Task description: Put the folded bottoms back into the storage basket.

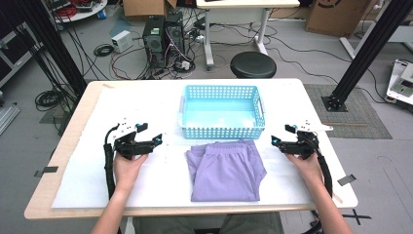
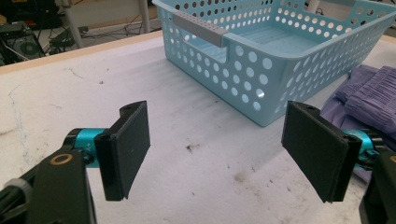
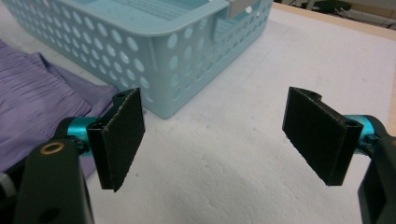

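Folded purple shorts (image 1: 225, 169) on the white table (image 1: 146, 97), just in front of the blue basket (image 1: 221, 130).
I see pleated lilac fabric, folded into a rectangle, long axis running toward me, waistband end by the basket. My left gripper (image 1: 155, 140) and right gripper (image 1: 275, 141) flank it, both spread wide, nothing between the jaws.

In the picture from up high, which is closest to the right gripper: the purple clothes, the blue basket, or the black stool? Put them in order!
From the right gripper:
1. Purple clothes, folded on the table just to its left in the high view; the blue basket's near corner is about as close, too close to call.
2. Black stool, on the floor beyond the table's far edge, clearly farthest.
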`<state>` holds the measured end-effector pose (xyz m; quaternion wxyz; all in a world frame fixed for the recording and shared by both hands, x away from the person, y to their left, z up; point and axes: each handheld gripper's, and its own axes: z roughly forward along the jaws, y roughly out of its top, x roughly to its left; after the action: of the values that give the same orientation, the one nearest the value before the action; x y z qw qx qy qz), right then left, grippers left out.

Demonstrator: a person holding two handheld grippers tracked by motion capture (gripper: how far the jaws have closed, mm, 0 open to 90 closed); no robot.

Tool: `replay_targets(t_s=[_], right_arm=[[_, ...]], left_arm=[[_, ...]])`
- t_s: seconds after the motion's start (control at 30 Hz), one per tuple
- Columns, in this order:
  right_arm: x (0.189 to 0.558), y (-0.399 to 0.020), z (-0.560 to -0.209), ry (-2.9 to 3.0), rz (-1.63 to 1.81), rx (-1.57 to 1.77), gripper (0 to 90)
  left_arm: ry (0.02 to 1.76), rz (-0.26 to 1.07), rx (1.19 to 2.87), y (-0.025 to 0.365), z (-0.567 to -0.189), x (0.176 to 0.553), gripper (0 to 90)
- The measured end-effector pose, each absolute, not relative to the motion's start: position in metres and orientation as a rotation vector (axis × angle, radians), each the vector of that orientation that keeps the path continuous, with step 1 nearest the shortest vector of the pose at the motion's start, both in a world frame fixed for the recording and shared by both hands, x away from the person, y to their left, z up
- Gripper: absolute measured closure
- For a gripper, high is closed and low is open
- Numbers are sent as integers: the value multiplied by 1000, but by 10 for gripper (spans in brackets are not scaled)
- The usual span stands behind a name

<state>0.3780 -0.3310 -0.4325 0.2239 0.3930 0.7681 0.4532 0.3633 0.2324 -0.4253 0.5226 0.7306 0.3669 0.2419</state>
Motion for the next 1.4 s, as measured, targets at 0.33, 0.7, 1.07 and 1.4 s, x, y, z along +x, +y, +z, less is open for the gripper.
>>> replay_targets(t_s=[0.33,0.7,1.07,1.4], right_arm=[[371,-333,-424,2098,1251,1080,214],[370,-325,-415,2052,1252,1062,215],[367,-329,-412,2048,1259,1051,217],[358,-326,-408,2041,1263,1073,217]], left_arm=[[878,588,1755,230,-423,366,236],[863,591,1771,232,-423,366,236],[847,622,1759,228,-418,360,236],[818,593,1784,209,-411,350,237]])
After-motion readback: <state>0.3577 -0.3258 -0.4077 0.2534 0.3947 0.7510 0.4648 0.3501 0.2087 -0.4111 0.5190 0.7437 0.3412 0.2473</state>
